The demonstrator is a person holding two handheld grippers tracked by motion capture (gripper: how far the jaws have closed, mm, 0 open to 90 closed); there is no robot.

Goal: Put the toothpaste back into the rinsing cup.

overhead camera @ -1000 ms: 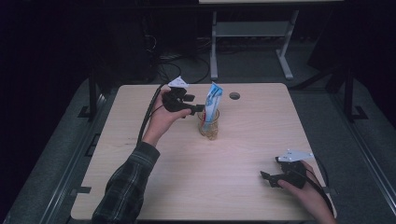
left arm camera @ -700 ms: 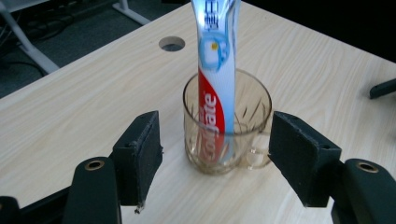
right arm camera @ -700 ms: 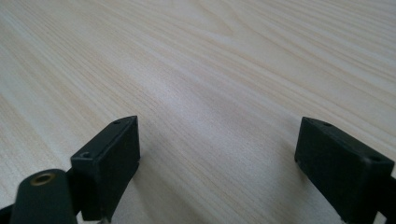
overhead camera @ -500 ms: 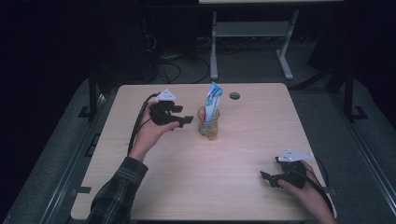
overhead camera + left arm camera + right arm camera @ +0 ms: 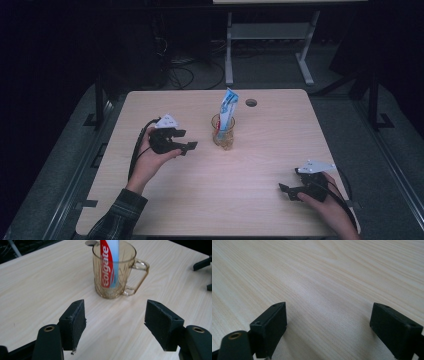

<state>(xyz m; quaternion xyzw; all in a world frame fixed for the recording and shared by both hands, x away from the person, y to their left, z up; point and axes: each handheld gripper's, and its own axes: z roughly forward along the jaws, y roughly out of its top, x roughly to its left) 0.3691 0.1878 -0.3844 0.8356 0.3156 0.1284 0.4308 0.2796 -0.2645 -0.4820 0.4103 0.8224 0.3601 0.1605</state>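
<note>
Toothpaste tube (image 5: 227, 110) stands in a glass mug (image 5: 223, 133), upper centre of the table (image 5: 260, 210).

Left gripper (image 5: 184, 141) faces the mug from mid-left, fingers released and empty; right gripper (image 5: 289, 190) rests lower right, also released, probably waiting.

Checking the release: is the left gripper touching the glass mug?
Apart. The left gripper view shows bare table between the open left gripper and the glass mug.

The bench (image 5: 37, 285) is pale wood-grain laminate, smooth with a soft sheen. On it stands a mug (image 5: 117, 287) of amber-tinted clear glass with cut lines, holding a glossy plastic toothpaste tube (image 5: 108, 262) in red, white and blue. The left claw (image 5: 115, 325) and right claw (image 5: 329, 332) have matt black pads (image 5: 73, 322) of finely rough, rubbery look, with small brass-coloured metal rings.
</note>
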